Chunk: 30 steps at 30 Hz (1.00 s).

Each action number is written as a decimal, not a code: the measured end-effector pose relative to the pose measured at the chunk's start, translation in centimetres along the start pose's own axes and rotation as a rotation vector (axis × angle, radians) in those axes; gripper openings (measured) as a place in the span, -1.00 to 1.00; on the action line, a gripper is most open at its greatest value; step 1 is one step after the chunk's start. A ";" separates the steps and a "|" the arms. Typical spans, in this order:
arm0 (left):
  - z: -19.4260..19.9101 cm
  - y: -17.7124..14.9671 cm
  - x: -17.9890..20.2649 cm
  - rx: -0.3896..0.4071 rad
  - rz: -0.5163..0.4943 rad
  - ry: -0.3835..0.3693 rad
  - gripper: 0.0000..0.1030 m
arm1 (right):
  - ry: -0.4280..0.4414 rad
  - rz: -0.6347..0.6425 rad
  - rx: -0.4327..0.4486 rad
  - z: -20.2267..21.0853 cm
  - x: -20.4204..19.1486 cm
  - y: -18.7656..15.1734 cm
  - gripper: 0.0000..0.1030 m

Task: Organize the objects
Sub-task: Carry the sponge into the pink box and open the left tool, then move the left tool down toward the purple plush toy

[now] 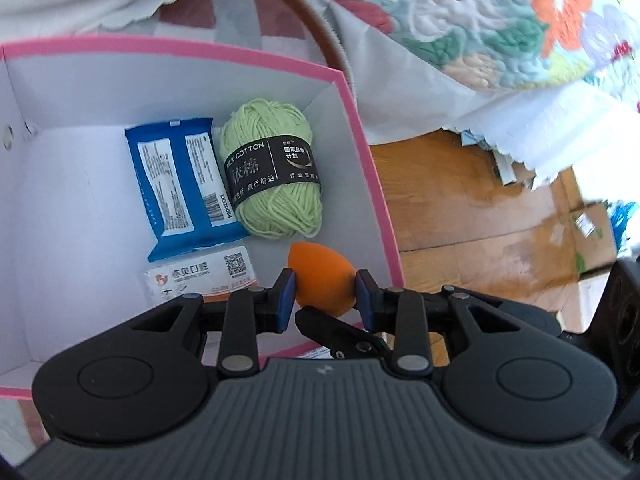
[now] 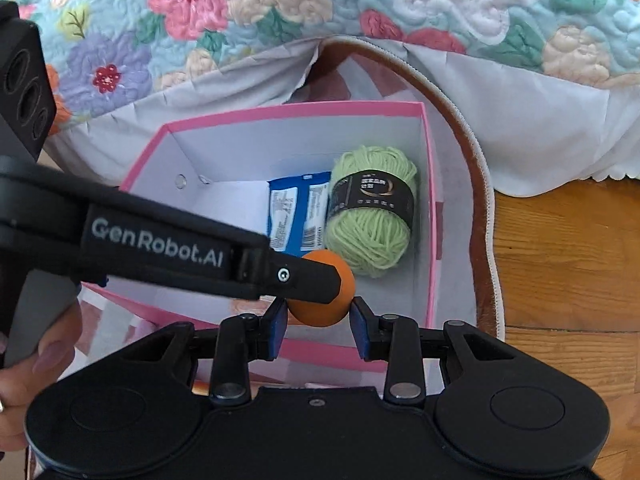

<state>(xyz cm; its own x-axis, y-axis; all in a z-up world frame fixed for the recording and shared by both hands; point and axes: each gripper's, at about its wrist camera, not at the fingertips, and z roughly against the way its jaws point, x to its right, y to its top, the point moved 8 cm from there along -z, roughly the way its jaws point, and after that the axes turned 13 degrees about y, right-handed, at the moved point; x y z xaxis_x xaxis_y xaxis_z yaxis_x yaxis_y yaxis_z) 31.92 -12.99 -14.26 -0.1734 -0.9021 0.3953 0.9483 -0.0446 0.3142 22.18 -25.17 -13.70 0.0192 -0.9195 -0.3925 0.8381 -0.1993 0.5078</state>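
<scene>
Yarn, pale-green cotton ball (image 1: 274, 172), blue wipes packet (image 1: 176, 184), white card (image 1: 200, 276) already inside pink-rimmed cardboard box (image 1: 360, 128). Left hand-held gripper (image 1: 326, 294) and right hand-held gripper (image 2: 320, 322) apparently both clamped on orange egg-shaped sponge (image 2: 324, 292), still unreleased over box.

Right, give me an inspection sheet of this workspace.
Surface: wooden floor, brown-edged mat under the box.
Job's things: pink box holding green yarn ball, blue wipes packet, clinic card; orange makeup sponge held over it.
Clutter: cardboard boxes on the floor.
Grippers: left gripper and right gripper both shut on the sponge.
Cables: nothing seen.
Surroundings: floral quilt.
</scene>
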 end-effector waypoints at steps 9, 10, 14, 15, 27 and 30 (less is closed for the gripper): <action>-2.9 -0.3 -1.0 -0.037 0.078 0.037 -0.40 | -0.068 0.080 -0.052 -0.7 0.1 0.6 -0.04; -2.9 -0.4 -1.0 -0.032 0.079 0.047 -0.40 | -0.088 0.090 -0.044 -0.5 0.2 0.6 0.03; -1.2 -0.6 -0.4 0.007 0.043 0.070 -0.33 | -0.063 0.079 0.023 1.6 0.2 0.3 0.04; -0.4 -0.7 0.0 0.018 0.028 0.076 -0.30 | -0.041 0.073 0.038 2.5 -0.1 0.1 0.05; 10.7 -4.2 -0.4 0.091 -0.075 0.199 0.23 | 0.042 0.213 0.095 11.2 -5.1 -1.2 0.18; 13.8 -5.6 -0.8 0.118 -0.083 0.212 0.27 | 0.053 0.254 0.106 13.2 -6.8 -1.4 0.46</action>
<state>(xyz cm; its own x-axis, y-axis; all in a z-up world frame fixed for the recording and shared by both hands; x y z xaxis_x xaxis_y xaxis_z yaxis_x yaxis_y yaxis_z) 23.07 -6.14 -4.42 -0.1774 -0.9679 0.1779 0.8934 -0.0826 0.4416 13.66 -23.12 -1.67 0.2518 -0.9263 -0.2805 0.7412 -0.0018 0.6713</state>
